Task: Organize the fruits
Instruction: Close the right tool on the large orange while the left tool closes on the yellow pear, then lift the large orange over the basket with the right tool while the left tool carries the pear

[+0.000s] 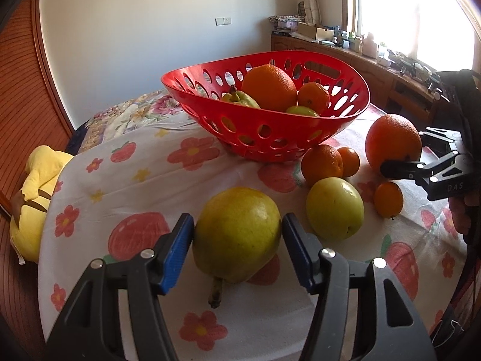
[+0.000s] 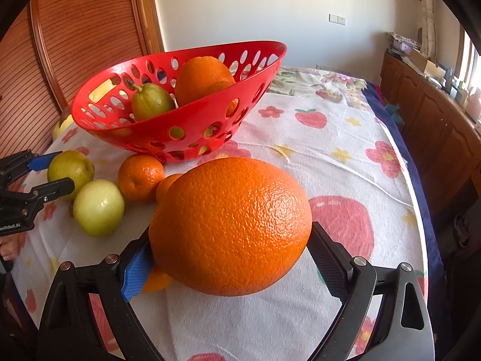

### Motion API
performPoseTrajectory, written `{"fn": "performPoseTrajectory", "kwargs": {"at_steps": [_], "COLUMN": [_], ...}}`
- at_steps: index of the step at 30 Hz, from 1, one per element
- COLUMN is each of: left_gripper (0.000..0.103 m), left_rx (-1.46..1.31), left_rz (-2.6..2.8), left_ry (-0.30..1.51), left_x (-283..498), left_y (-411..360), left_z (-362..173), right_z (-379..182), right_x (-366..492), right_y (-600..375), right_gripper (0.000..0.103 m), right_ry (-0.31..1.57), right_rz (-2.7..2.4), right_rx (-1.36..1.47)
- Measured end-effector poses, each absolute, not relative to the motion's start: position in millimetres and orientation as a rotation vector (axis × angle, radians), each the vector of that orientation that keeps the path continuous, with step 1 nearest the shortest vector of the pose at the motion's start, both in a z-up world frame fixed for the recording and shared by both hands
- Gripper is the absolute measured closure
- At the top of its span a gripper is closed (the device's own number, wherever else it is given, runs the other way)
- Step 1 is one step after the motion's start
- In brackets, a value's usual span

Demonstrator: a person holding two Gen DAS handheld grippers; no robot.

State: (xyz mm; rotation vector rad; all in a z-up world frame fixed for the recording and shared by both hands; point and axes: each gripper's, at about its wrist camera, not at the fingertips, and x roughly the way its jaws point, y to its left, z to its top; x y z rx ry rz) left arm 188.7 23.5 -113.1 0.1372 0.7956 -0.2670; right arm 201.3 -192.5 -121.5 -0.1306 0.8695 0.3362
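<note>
pinching a pear [image 1: 237,234] between left jaws; right jaws clamp a big orange [image 2: 230,225] on both sides

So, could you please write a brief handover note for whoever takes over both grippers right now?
Left gripper: jaws around the pear on the tablecloth, pads at its sides.
Right gripper: jaws wide around the big orange, pads against it.
Done: the red basket already holds a pear, a large orange and smaller fruit.
Left: these two, plus a green apple and three small oranges beside the basket.
</note>
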Motion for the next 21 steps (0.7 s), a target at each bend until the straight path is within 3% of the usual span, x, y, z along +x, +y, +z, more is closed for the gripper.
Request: {"fn": "performPoseTrajectory", "kwargs": {"at_steps": [9, 21], "left_gripper": [0.045, 0.045], "left_rx": [0.093, 0.039], "left_rz": [-0.272, -0.306], "left_ry": [0.765, 0.62], "left_x": [183, 176], "left_y": [28, 40], "left_z": [-109, -50], "right_z": [-99, -30], "right_x": [186, 188], "right_y": [-200, -172], "right_gripper": [0.009, 0.009], "right_ry": [0.815, 0.677], "right_rz": [0.353, 0.435], "right_rx": [-0.125, -0.179]}}
